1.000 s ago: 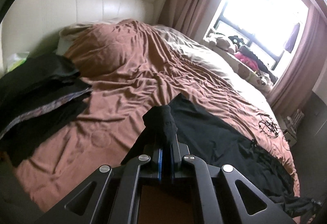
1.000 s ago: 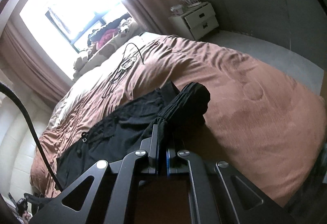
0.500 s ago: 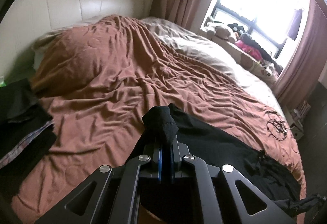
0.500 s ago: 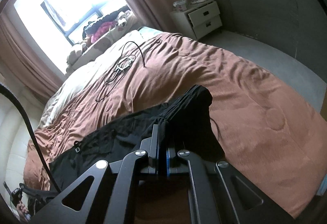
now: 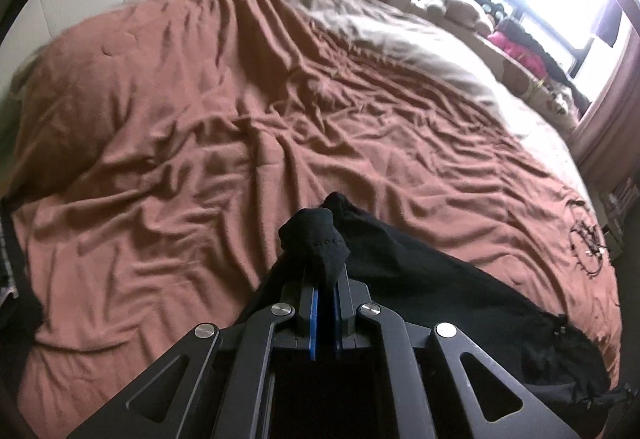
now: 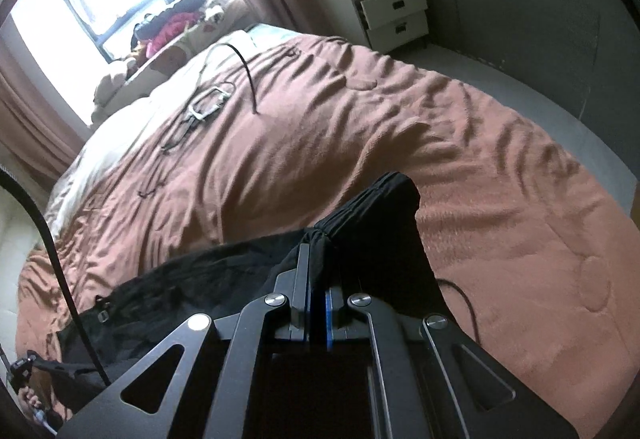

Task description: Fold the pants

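Both hand-held grippers — left (image 5: 325,271), right (image 6: 318,259) — pinch the black pants' (image 5: 420,279) edge, above the rumpled brown bed (image 5: 200,139) stretching far.

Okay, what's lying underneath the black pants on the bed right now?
The black pants, pinched by the left gripper and right gripper, lie over the rumpled brown quilted comforter. Whatever else sits beneath the fabric is covered and cannot be seen.

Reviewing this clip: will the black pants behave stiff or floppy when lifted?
Probably floppy: the black pants bunch between the left gripper jaws and drape over the bed. Likely light: the right gripper pinches only gathered fabric.
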